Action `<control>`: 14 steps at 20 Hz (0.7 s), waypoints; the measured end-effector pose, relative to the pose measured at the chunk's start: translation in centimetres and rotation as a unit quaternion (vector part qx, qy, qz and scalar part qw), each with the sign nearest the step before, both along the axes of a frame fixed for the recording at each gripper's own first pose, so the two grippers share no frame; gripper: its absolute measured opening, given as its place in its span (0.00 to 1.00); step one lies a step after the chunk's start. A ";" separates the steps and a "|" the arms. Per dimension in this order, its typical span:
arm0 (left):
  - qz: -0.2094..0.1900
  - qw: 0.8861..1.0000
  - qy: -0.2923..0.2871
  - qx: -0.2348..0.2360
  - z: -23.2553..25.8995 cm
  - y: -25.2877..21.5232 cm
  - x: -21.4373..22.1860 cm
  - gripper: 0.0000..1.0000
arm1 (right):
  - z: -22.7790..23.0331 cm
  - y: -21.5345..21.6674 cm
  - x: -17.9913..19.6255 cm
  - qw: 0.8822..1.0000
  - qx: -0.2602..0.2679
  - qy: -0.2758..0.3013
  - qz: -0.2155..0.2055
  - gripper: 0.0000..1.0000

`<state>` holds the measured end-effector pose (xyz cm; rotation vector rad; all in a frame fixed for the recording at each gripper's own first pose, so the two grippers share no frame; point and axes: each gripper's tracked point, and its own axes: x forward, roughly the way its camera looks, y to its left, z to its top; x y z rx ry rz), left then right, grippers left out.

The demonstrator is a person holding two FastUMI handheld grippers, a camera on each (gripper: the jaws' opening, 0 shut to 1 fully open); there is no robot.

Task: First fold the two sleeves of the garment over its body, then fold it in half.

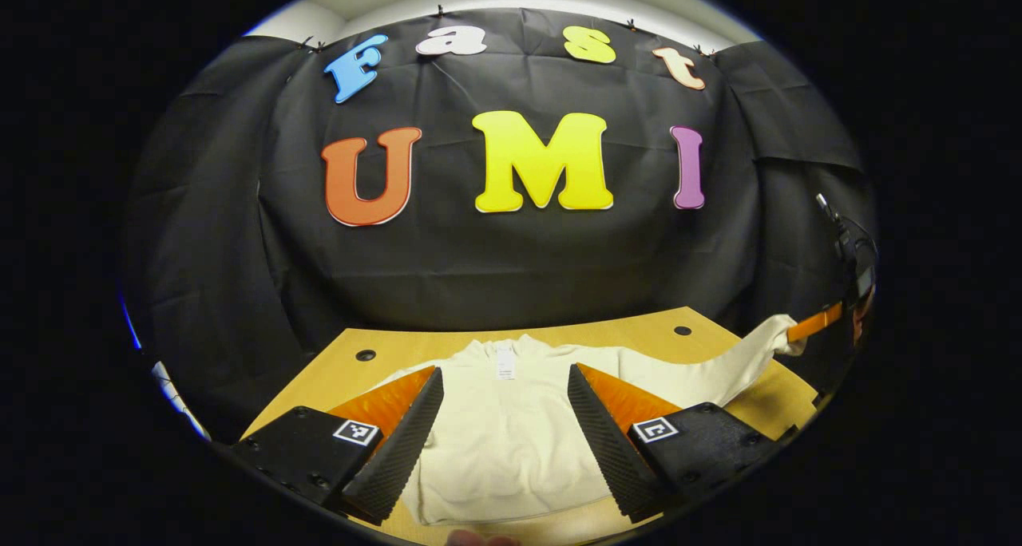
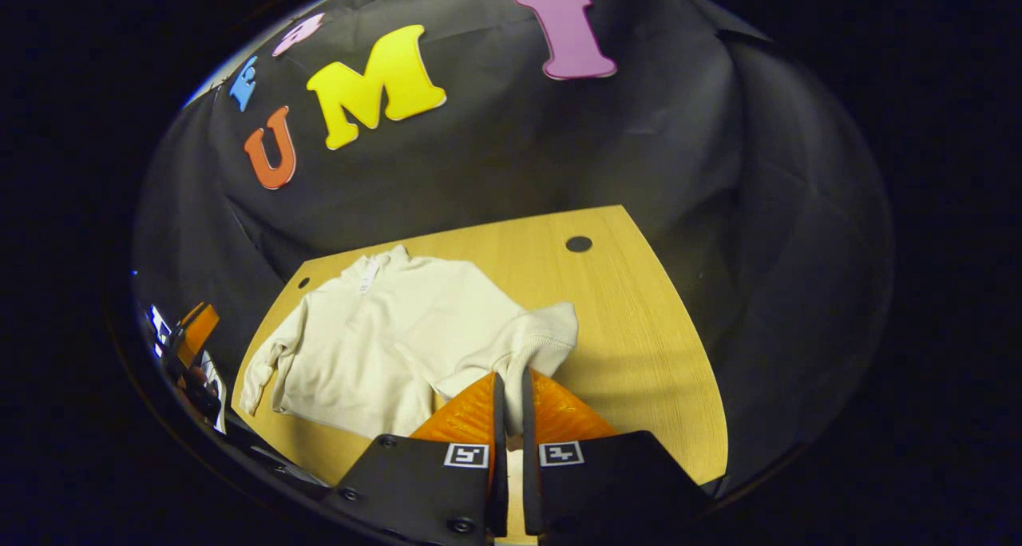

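Cream garment [image 2: 383, 330] spread flat on the wooden worktop [image 2: 639, 322], collar toward the booth wall, hem toward the near edge. Taken as the landmark for everything else.

In the left gripper view: left gripper [image 1: 505, 418] held above the garment's [image 1: 503, 434] lower body, jaws wide apart, nothing between them, neither finger touching cloth so far as can be judged. White neck label [image 1: 506, 362] visible at the collar. One sleeve [image 1: 718, 370] stretched out from the garment's shoulder toward the worktop's [image 1: 375, 370] far corner, its cuff lifted off the surface and pinched by the right gripper [image 1: 810, 324], seen small and far off at the picture's edge; hand behind it mostly cut off and too dark to make out. Other sleeve hidden behind the left gripper's own finger. Garment's hem partly cut off at the bottom of this view.

In the right gripper view: right gripper [image 2: 508, 398] closed on the sleeve [image 2: 531, 342], both fingers pressing the cloth just behind the ribbed cuff, only a thin strip of fabric showing between them. Sleeve bunched and raised beside the garment's body, not yet laid over it. Other sleeve [image 2: 267, 366] lying along the garment's opposite side, slightly bent, unfolded. Beyond that side, at the rim, part of the left gripper [image 2: 196, 326] and the hand holding it, blurred and distorted, state unreadable from here. Round hole [image 2: 579, 243] in the worktop, well apart from the garment, beyond the held sleeve.
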<state>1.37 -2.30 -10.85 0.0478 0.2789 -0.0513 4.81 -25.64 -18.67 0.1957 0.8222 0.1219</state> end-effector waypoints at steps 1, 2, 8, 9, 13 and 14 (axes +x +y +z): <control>0.005 1.000 -0.003 0.002 0.0 0.8 -0.1 0.99 | 1.3 1.3 1.1 1.000 -0.004 -0.012 0.012 0.08; 0.011 1.000 -0.006 0.003 0.1 1.6 -0.3 0.99 | 2.7 2.8 2.4 0.999 -0.004 -0.021 0.027 0.08; 0.061 0.998 -0.008 -0.007 -0.2 7.5 -1.7 0.99 | 8.0 13.3 10.2 0.990 -0.015 -0.072 0.116 0.08; 0.072 0.997 -0.007 -0.007 -0.2 8.6 -1.9 0.99 | 8.2 15.5 11.3 0.988 -0.015 -0.079 0.133 0.08; 0.117 0.993 -0.008 -0.006 -0.3 13.3 -3.3 0.99 | 6.6 25.2 14.0 0.975 -0.012 -0.081 0.205 0.08; 0.127 0.992 -0.007 -0.002 -0.3 14.5 -3.8 0.99 | 5.7 27.8 14.5 0.971 -0.009 -0.078 0.224 0.08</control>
